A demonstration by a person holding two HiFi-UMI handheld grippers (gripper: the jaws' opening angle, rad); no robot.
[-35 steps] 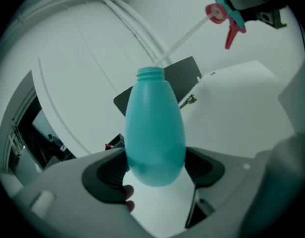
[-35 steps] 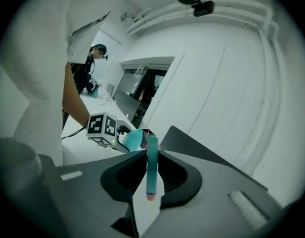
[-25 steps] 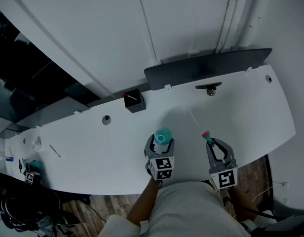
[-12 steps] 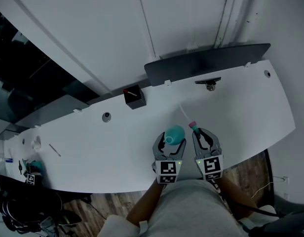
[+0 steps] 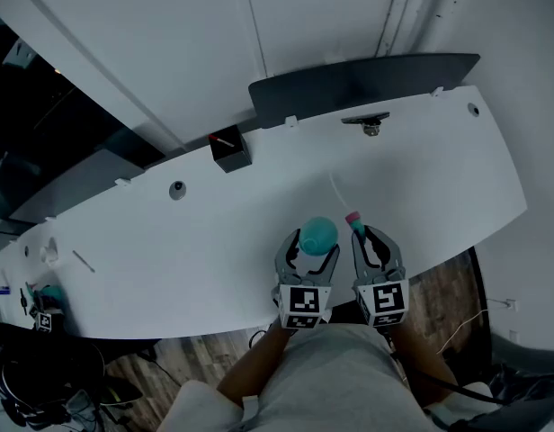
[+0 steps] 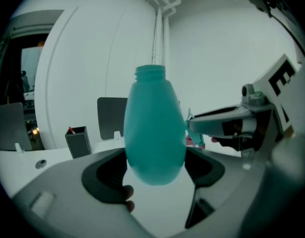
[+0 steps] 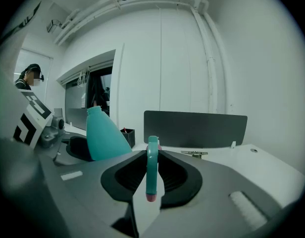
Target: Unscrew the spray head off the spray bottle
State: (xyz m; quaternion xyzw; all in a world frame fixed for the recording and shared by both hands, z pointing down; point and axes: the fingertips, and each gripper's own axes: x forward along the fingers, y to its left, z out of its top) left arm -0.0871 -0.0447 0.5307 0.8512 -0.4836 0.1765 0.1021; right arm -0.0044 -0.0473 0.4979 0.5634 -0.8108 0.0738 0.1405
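White tabletop (image 5: pixel 169 259) is curving across the head view from lower left to upper right, with a pale wall rising behind it. At the far left edge of the table some small items are lying, too small to make out. Moving right, a round hole (image 5: pixel 176 188) is sitting in the surface, and a black box (image 5: pixel 230 151) with something red in it is standing near the table's back edge.

Low in the middle of the frame, the left gripper (image 5: pixel 308 246) is clenching its jaws on the teal spray bottle (image 5: pixel 318 234), one jaw on each side of its belly. In the left gripper view the bottle is standing upright with its threaded neck bare and open. Whether its base is touching the table I cannot tell.

Just beside it to the right, the right gripper (image 5: pixel 374 241) is pinching the spray head (image 5: pixel 355 221) edge-on between its jaws, a thin teal piece with pink on it, apart from the bottle. A thin pale tube (image 5: pixel 335 187) is running from it toward the upper left.

Along the top right, a dark panel (image 5: pixel 367 79) is lining the table's far edge, and a small dark clamp (image 5: pixel 365 121) is sitting just below it.
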